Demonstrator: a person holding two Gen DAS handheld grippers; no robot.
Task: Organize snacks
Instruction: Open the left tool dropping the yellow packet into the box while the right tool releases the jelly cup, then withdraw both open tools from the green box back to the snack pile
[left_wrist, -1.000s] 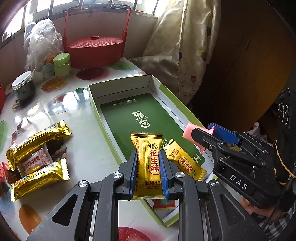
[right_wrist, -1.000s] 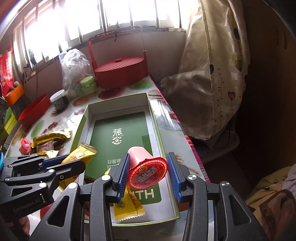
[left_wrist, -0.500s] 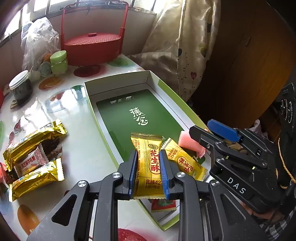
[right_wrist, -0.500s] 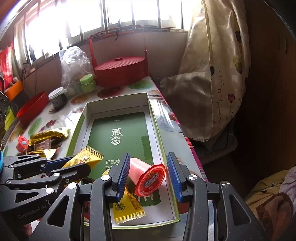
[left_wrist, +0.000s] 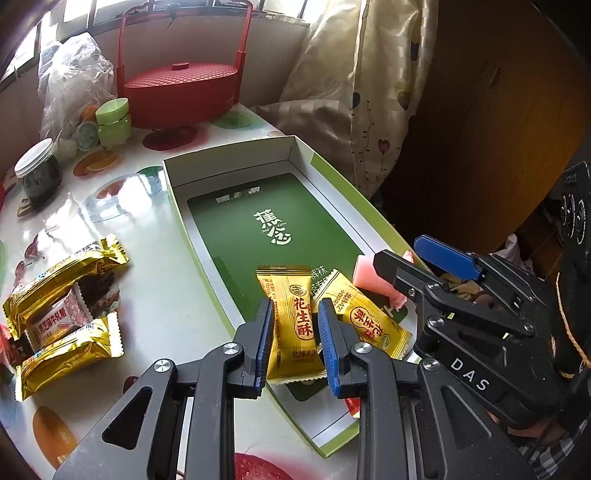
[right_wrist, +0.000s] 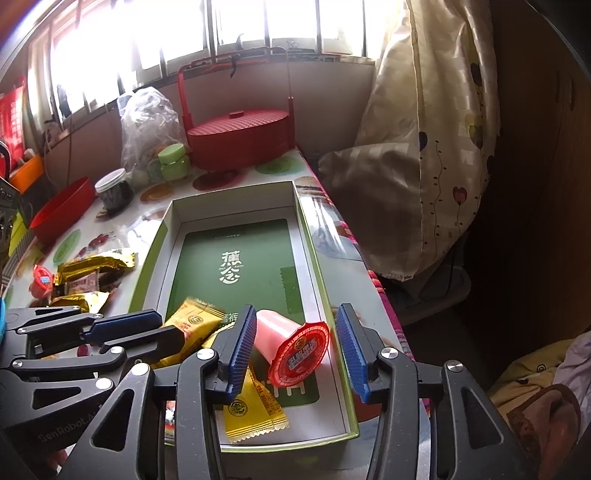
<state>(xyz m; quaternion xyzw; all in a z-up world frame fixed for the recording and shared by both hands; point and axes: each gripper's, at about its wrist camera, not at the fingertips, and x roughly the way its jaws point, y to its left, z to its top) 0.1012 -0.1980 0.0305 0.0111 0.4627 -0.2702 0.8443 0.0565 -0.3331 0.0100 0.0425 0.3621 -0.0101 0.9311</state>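
Left wrist view: left gripper (left_wrist: 295, 334) low in centre frame, pinching a yellow peanut-candy packet (left_wrist: 293, 321) over the near end of the green-lined box (left_wrist: 236, 173), jaws starting to ease apart. Second yellow packet (left_wrist: 364, 319) lying just right of it inside the box.

Right wrist view: right gripper (right_wrist: 295, 347) at lower centre, jaws opening, pads clear of the pink jelly cup (right_wrist: 291, 345) lying tilted between them on the box floor. Gold-wrapped bars (left_wrist: 66, 277) at left frame on the table (left_wrist: 155, 295).
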